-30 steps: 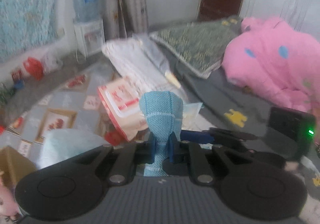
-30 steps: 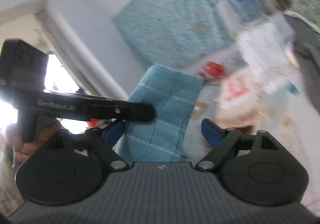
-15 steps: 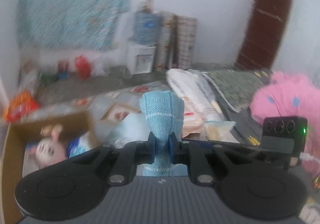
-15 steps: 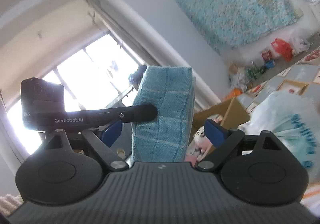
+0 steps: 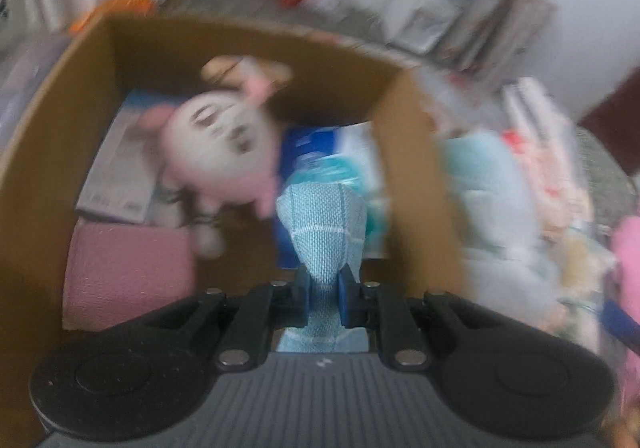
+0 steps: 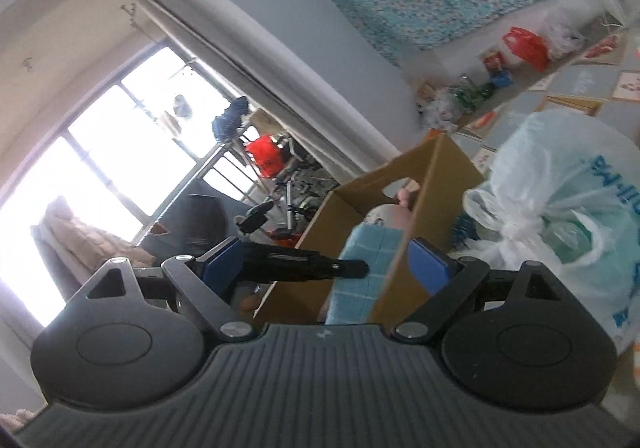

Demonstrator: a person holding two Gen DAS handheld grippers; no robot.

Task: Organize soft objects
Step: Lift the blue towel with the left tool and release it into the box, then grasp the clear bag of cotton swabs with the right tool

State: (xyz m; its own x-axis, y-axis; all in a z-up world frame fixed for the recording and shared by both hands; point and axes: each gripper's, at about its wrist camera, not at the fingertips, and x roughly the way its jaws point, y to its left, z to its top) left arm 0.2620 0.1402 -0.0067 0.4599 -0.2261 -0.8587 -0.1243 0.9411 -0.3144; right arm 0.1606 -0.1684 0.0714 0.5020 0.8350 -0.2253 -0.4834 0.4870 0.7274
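A folded light-blue cloth (image 5: 322,224) sticks up between the pads of my left gripper (image 5: 323,294), which is shut on it and tilted down over an open cardboard box (image 5: 416,151). In the box lie a pink and white plush toy (image 5: 218,143), a folded pink cloth (image 5: 128,272) and a blue packet (image 5: 316,143). The right wrist view shows the blue cloth (image 6: 368,272) held beside the cardboard box (image 6: 440,167), beyond my right gripper (image 6: 326,266). My right gripper is open and touches nothing.
A white plastic bag (image 6: 560,187) stuffed with soft things sits right of the box. Red bags (image 6: 524,45) and clutter line the far wall. A bright window (image 6: 120,151) and a sofa (image 6: 80,240) lie to the left. Packets (image 5: 540,163) are piled right of the box.
My left gripper has swung left and down with the blue cloth, from facing the bed to above the open box. The right gripper stayed open as the cloth drew away from it.
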